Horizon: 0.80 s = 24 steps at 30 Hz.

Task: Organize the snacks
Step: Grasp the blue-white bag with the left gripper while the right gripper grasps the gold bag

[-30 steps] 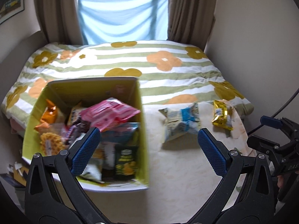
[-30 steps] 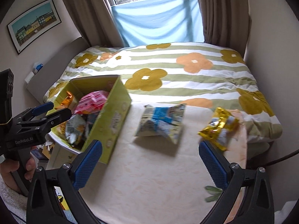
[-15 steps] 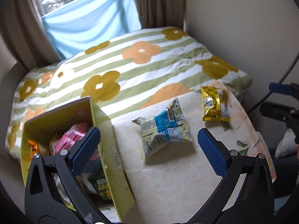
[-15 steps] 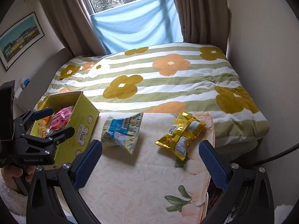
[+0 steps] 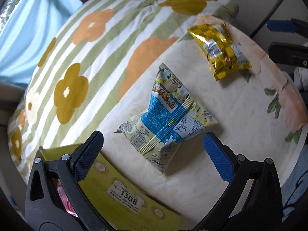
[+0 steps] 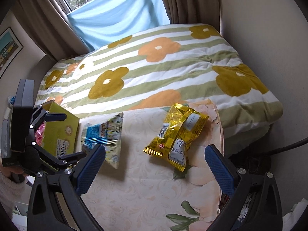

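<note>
A blue and cream snack bag (image 5: 167, 119) lies on the cream floral table (image 5: 240, 104); it also shows in the right wrist view (image 6: 104, 134). My left gripper (image 5: 154, 150) is open and empty, just above the bag's near end. A gold snack bag (image 6: 177, 134) lies to the right; it also shows in the left wrist view (image 5: 219, 48). My right gripper (image 6: 154, 165) is open and empty, just short of the gold bag. A yellow-green box (image 5: 119, 188) holding snacks stands at the table's left edge (image 6: 63, 132).
A bed with a green striped flower blanket (image 6: 154, 67) lies right behind the table. A wall (image 6: 269, 28) is at the right. A black cable (image 6: 284, 146) hangs off the table's right side. Curtains and a window are at the back.
My left gripper has swung right, away from the box, and come down over the blue bag. My right gripper has moved right and closer toward the gold bag. Both stayed open.
</note>
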Motion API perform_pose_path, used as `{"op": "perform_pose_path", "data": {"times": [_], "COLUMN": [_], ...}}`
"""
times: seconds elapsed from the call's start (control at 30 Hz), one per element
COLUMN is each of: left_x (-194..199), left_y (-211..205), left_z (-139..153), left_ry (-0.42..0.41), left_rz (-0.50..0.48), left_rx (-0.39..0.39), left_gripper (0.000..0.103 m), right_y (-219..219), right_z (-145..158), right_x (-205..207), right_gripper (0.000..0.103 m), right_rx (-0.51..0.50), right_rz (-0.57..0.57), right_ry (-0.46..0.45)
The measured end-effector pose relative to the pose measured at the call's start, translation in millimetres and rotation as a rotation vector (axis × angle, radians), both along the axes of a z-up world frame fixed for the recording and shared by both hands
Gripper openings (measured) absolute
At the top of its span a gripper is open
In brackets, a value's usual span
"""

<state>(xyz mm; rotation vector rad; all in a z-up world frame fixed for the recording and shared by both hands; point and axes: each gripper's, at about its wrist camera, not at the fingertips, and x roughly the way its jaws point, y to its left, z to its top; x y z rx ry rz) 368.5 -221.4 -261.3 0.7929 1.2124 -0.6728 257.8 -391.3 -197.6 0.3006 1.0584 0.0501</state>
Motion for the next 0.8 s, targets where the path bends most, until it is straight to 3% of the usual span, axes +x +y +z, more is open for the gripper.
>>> {"op": "perform_pose_path", "data": {"times": [0.23, 0.37, 0.67, 0.8], "left_x": [2.7, 0.9, 15.8, 22.8], "left_y": [-26.3, -33.2, -41.9, -43.9], "left_z": [-47.0, -66.3, -84.6, -85.5], "left_ry": [0.115, 0.112, 0.141, 0.2], "left_rz": [-0.182, -0.243, -0.226, -0.197], "left_rx": [0.14, 0.196, 0.222, 0.181], "left_gripper": [0.103, 0.103, 0.102, 0.086], "right_y": [-6.3, -7.8, -7.3, -7.4], "right_z": [-31.0, -44.7, -66.6, -76.4], "right_x": [9.7, 17.5, 40.3, 48.4], "right_gripper": [0.103, 0.103, 0.103, 0.103], "right_rx": [0.023, 0.017, 0.0, -0.03], "right_rz": [-0.065, -0.096, -0.169, -0.195], "right_ry": [0.064, 0.095, 0.105, 0.121]}}
